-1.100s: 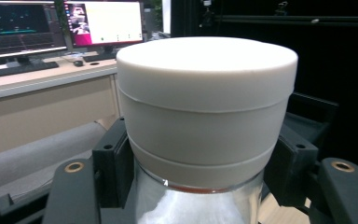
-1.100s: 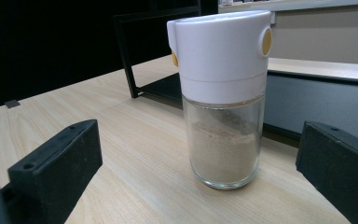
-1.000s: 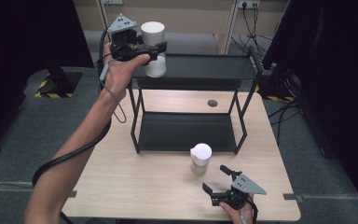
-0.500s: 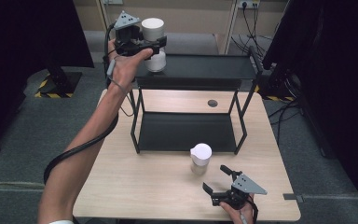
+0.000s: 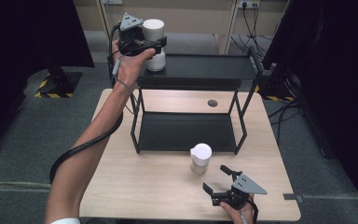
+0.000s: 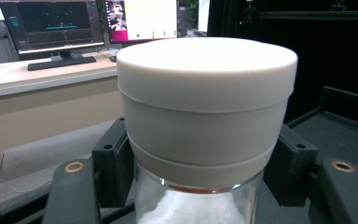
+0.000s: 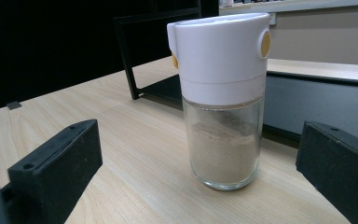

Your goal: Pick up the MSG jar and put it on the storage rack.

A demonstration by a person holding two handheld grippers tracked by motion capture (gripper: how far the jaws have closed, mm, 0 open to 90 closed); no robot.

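I see left gripper point(image 5: 154, 46) clamped on white-lidded jar point(image 5: 154, 44) upper left, right gripper point(image 5: 217, 179) wide open bottom right.

Two glass jars: one white-lidded jar point(image 5: 154, 45) of white powder at the top tier of the rack, one shaker jar point(image 5: 200, 158) of tan powder with a white cap on the surface point(image 5: 135, 186). One black two-tier rack point(image 5: 200, 74). Two tongs: left tongs point(image 5: 150, 45), right tongs point(image 5: 216, 179). Two monitors point(image 6: 51, 23).
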